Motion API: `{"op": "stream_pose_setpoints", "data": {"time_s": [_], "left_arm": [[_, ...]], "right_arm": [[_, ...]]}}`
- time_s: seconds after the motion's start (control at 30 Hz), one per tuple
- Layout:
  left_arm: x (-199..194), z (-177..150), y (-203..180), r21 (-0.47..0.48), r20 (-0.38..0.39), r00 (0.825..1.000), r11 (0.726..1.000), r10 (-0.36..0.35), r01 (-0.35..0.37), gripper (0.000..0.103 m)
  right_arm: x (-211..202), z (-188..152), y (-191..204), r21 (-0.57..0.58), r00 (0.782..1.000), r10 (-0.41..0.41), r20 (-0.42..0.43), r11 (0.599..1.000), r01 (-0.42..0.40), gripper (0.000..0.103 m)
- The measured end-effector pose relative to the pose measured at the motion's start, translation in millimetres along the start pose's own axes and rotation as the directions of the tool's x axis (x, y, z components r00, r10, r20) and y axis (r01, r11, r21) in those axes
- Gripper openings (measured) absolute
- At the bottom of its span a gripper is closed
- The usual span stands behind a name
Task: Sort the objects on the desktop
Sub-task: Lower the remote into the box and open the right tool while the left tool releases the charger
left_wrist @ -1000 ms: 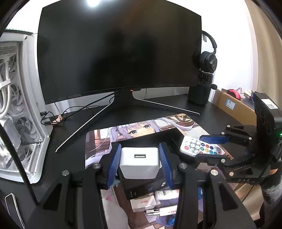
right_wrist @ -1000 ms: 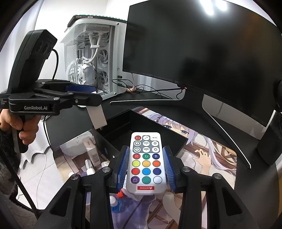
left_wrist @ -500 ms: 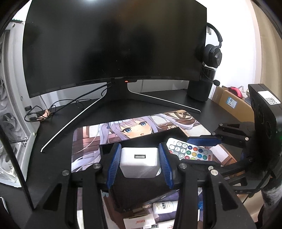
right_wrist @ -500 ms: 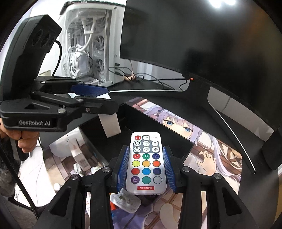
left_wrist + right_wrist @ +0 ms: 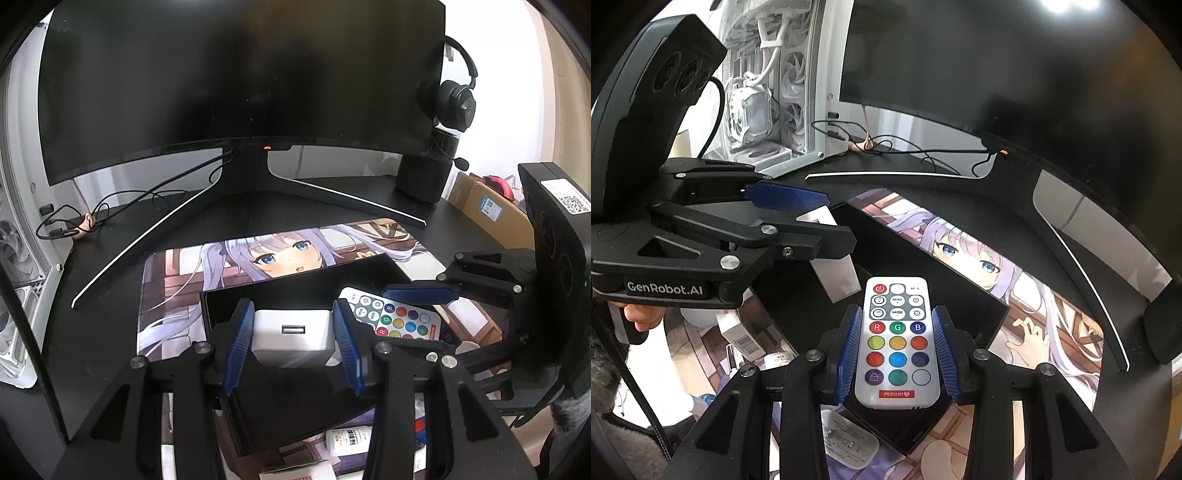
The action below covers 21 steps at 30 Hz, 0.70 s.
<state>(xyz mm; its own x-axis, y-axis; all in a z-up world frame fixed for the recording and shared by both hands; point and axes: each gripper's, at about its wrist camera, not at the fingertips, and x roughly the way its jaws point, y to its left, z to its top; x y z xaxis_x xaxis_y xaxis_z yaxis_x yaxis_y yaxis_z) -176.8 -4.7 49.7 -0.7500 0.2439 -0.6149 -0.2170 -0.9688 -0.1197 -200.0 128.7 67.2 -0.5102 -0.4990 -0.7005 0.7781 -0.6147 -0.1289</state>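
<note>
My left gripper (image 5: 291,326) is shut on a white USB charger (image 5: 291,338), its blue pads pressing both sides. It hangs over an open black box (image 5: 295,402) that lies on the printed desk mat (image 5: 173,280). My right gripper (image 5: 897,345) is shut on a white remote (image 5: 897,343) with coloured buttons, also above the black box (image 5: 967,314). In the left wrist view the remote (image 5: 397,319) and right gripper (image 5: 421,295) sit just right of the charger. In the right wrist view the charger (image 5: 836,273) hangs from the left gripper (image 5: 786,197) at left.
A curved monitor (image 5: 240,81) on a V-shaped stand (image 5: 255,181) fills the back. A white PC case (image 5: 775,92) stands left, cables (image 5: 74,229) beside it. A headset (image 5: 456,99) rests on a black speaker (image 5: 423,177). Small boxes and bottles (image 5: 347,441) lie on the mat's near side.
Both grippers have moved forward and down over the black box, each keeping its object. The box now lies directly beneath them, and the PC case has slid out of the left view.
</note>
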Motion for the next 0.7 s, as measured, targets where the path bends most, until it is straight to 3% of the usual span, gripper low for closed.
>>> {"op": "stream_pose_setpoints", "data": {"time_s": [0.5, 0.7], "left_arm": [[18.0, -7.5, -2.4, 0.006, -0.044, 0.999, 1.000, -0.003, 0.004, 0.043], [21.5, -10.2, -3.1, 0.006, -0.047, 0.999, 1.000, -0.002, 0.003, 0.043]], "right_arm": [[17.9, 5.3, 6.8, -0.044, 0.998, -0.001, -0.068, 0.999, -0.002, 0.039], [24.5, 7.4, -0.5, -0.008, 0.991, 0.047, -0.122, 0.999, -0.048, 0.039]]}}
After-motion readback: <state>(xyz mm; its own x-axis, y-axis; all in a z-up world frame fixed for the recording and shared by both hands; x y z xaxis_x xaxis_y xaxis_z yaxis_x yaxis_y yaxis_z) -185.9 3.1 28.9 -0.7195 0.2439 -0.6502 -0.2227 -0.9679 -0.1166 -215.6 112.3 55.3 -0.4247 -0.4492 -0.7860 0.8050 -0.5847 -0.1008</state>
